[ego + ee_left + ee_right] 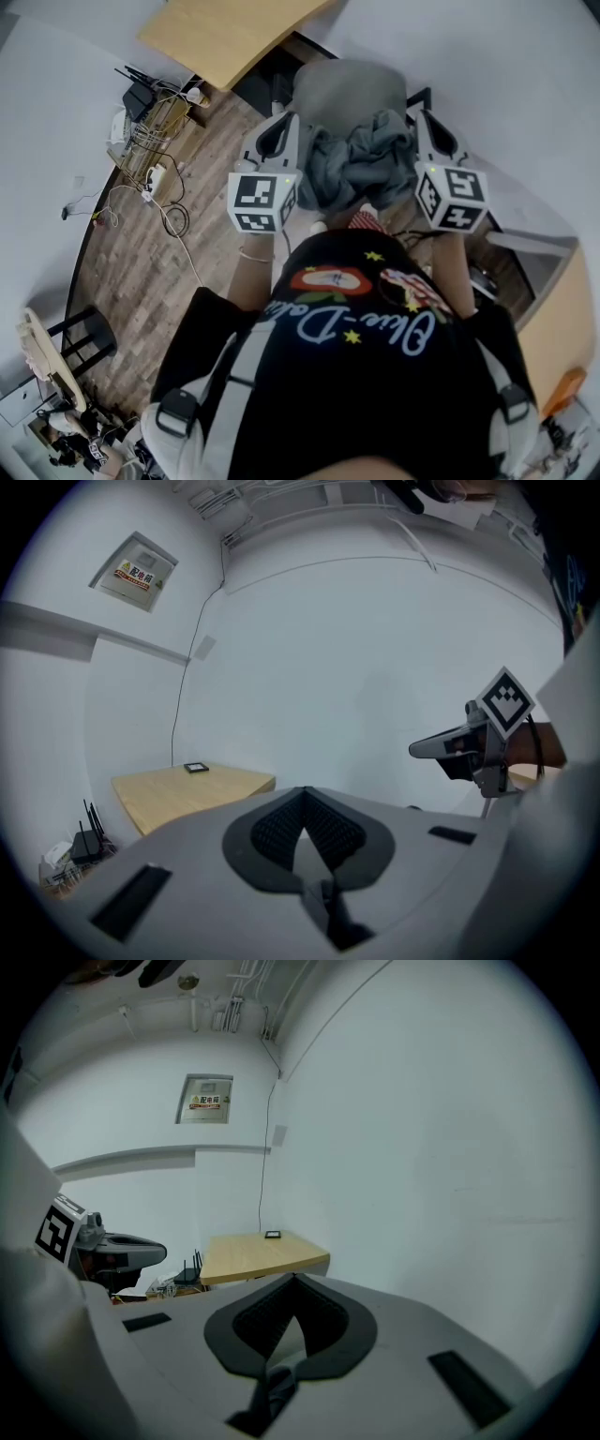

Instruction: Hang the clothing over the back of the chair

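A dark grey garment [361, 159] hangs bunched between my two grippers, in front of a grey upholstered chair [347, 89] whose back rises just beyond it. My left gripper [289, 120] is at the garment's left edge and my right gripper [422, 120] at its right edge. In the left gripper view the jaws meet at the tip [303, 792], and a dark fold of cloth [330, 916] is pinched low between them. The right gripper [295, 1280] looks the same, with its own dark fold of cloth [272, 1393] caught. Both point at the white wall.
A light wooden desk [230, 33] stands beyond the chair, with a small black device [196, 767] on it. Routers and tangled cables [150, 122] lie on the wood floor at the left. A black stool [84, 342] stands lower left. The other gripper [469, 747] shows at the side.
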A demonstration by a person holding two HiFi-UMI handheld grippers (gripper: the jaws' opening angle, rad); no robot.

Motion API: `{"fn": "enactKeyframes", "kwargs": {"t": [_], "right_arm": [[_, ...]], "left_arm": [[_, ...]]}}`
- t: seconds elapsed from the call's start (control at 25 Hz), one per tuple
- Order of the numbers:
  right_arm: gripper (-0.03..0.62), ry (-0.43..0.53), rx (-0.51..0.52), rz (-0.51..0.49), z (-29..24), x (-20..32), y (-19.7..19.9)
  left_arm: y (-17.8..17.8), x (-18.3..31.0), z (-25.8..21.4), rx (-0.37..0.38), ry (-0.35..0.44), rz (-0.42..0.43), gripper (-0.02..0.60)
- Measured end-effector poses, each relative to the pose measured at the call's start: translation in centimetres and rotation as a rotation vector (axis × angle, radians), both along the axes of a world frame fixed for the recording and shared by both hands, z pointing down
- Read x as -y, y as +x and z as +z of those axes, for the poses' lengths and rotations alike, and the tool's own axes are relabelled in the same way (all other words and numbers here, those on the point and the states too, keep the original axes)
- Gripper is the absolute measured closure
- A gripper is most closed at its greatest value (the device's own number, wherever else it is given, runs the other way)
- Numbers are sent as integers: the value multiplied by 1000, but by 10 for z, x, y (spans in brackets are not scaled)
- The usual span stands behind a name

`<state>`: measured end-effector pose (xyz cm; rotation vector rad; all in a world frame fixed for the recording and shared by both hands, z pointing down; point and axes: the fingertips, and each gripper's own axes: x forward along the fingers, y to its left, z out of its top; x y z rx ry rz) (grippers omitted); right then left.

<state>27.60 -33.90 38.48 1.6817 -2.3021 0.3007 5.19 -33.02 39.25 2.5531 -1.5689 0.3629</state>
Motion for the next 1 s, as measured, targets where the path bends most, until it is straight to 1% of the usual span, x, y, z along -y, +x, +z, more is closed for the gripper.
{"fn": "enactKeyframes", "kwargs": {"t": [0.12, 0.28, 0.68, 0.84, 1.0], "right_arm": [[594, 22, 6, -10, -10, 2, -3], [594, 35, 8, -15, -14, 3, -4], [595, 27, 1, -23, -13, 6, -6], [594, 23, -3, -28, -13, 10, -7], [594, 24, -5, -34, -14, 11, -9]], "left_arm": [[1, 0, -6, -3, 14, -1, 580], [1, 0, -5, 5, 8, -7, 580], [4, 1, -4, 18, 2, 4, 580], [2, 5, -5, 27, 14, 2, 580], [2, 6, -5, 19, -2, -4, 580]]}}
